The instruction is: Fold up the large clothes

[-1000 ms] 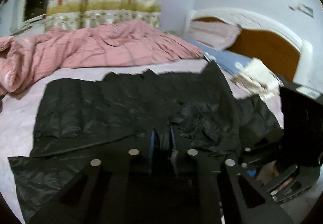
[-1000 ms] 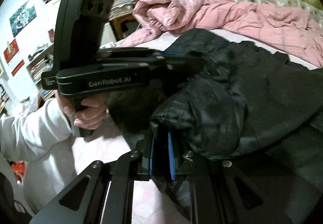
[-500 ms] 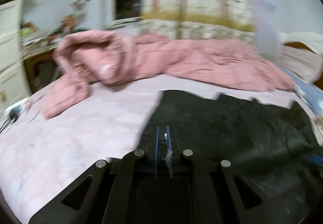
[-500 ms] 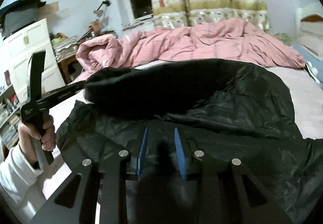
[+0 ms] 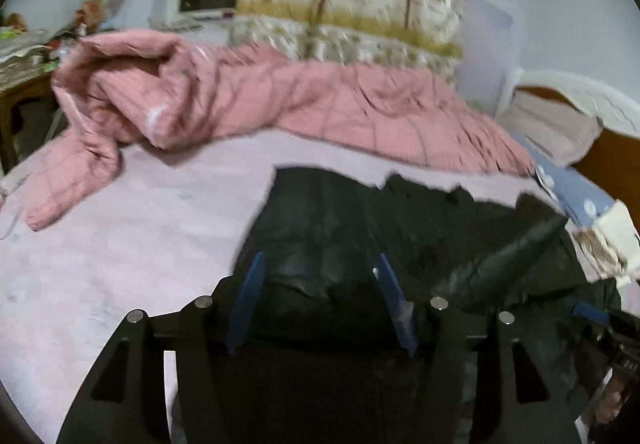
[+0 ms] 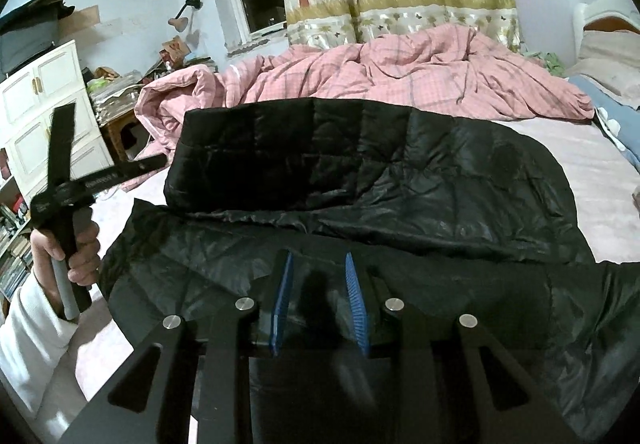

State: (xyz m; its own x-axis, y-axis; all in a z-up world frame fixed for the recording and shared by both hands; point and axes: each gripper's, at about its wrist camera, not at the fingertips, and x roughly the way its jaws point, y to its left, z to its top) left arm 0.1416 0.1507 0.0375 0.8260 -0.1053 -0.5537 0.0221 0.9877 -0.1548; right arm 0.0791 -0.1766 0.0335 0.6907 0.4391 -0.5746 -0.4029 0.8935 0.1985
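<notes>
A black quilted jacket (image 5: 360,220) lies spread on the bed. In the right wrist view a folded-over part (image 6: 320,152) rests flat across its body. My left gripper (image 5: 319,257) hovers over the jacket's near edge. Its jaws are opening, and the fabric lies under the gap with neither pad pressing on it. My right gripper (image 6: 318,259) stands a little open above the jacket's lower part (image 6: 440,284), holding nothing. At the left of the right wrist view, a hand (image 6: 82,252) in a white sleeve holds the left gripper's handle beside the jacket.
A crumpled pink checked quilt (image 5: 280,96) is heaped along the far side of the bed (image 5: 132,228). Pillows and a wooden headboard (image 5: 600,148) are at the right. A white cabinet (image 6: 40,104) and a cluttered desk stand at the left, a curtained window behind.
My left gripper let go of the jacket fabric, swung left and opened wide. My right gripper released its pinch of fabric and opened slightly. The folded part now lies flat.
</notes>
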